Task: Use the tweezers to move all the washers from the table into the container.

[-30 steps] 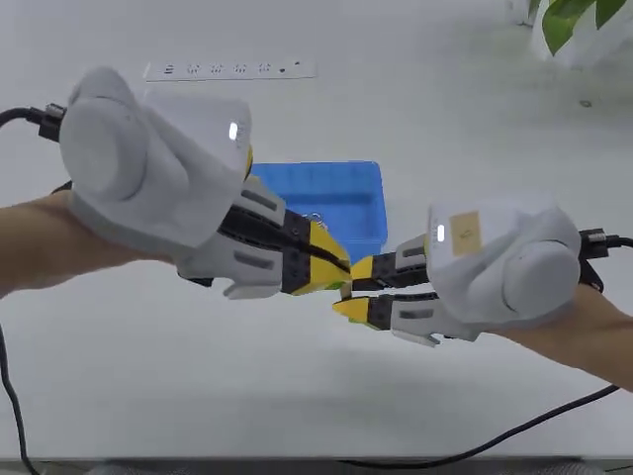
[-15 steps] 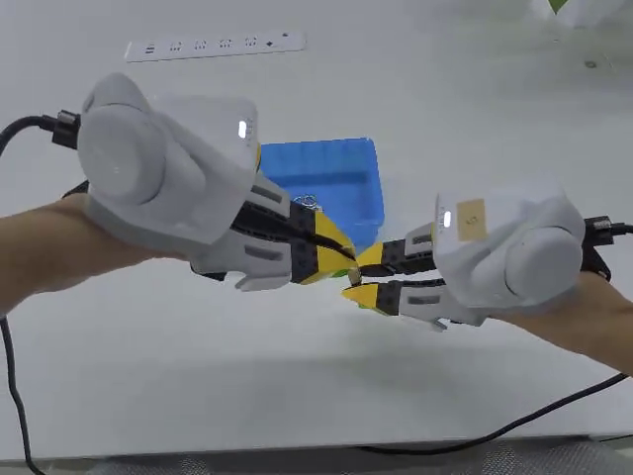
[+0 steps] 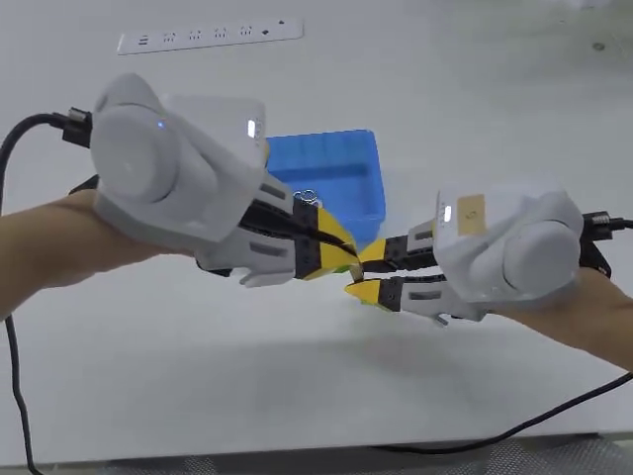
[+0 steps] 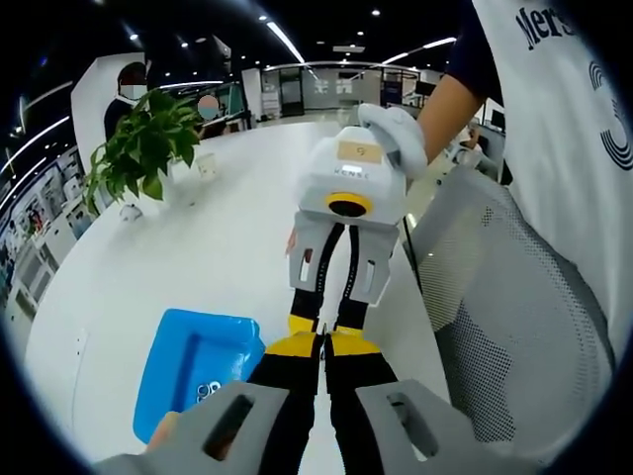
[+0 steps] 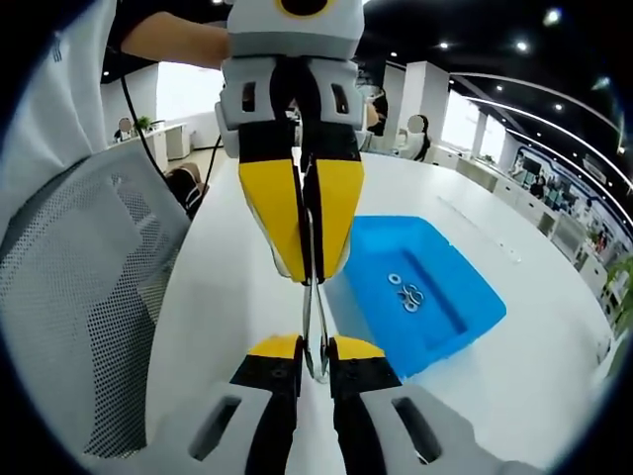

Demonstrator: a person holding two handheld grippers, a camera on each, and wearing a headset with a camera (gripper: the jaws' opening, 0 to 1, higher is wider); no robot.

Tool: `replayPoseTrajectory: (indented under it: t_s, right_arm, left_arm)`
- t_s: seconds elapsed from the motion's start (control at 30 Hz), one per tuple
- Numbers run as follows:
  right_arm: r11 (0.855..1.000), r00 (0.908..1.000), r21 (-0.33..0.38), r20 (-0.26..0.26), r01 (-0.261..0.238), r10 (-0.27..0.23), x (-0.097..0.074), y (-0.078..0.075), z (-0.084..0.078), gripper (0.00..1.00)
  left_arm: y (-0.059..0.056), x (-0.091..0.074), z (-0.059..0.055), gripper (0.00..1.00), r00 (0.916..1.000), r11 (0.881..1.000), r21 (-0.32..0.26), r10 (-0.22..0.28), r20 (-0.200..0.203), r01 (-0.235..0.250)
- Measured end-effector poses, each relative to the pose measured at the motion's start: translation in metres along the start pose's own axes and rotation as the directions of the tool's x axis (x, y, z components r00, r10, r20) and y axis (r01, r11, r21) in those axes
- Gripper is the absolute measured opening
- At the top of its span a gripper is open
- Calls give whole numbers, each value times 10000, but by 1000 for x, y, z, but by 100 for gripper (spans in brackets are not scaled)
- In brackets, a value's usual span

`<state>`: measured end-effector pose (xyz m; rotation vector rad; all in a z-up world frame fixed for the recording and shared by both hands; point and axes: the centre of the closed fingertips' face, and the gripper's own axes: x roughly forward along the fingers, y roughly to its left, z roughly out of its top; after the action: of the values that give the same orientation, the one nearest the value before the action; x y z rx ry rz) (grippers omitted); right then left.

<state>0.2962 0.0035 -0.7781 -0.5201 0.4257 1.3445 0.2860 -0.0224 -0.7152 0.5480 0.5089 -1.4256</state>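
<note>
Beside the blue container (image 3: pixel 341 143) holding washers (image 5: pixel 406 292), my left gripper (image 3: pixel 341 255) and right gripper (image 3: pixel 358 276) meet tip to tip, both clamped on the tweezers (image 5: pixel 314 287). I judge this a regrip; one must release next.

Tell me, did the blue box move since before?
No. The blue container sits in the same spot relative to the power strip; the whole picture shifted because the camera moved.
</note>
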Motion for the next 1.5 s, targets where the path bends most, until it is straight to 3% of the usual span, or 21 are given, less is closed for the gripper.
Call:
replayPoseTrajectory:
  t_s: [0.37, 0.7, 1.07, 1.5]
  right_arm:
    - [9999, 10000, 117, 22, -55, 55, 3, 1, -2, 12]
    - [9999, 10000, 103, -5, 11, -11, 1, -1, -3, 12]
    - [9997, 10000, 235, 15, -31, 30, 1, 0, -4, 11]
    - [9994, 10000, 336, 67, 34, -36, -2, 0, 1, 10]
  left_arm:
    - [1, 1, -3, 6, 9998, 10000, 82, -25, -210, 27]
    - [5, 4, -1, 6, 9998, 9998, 120, 133, -143, -131]
    - [3, 7, 3, 6, 9999, 9999, -122, -76, -66, 75]
    - [-1, 3, 6, 6, 9998, 9999, 132, -97, -192, 100]
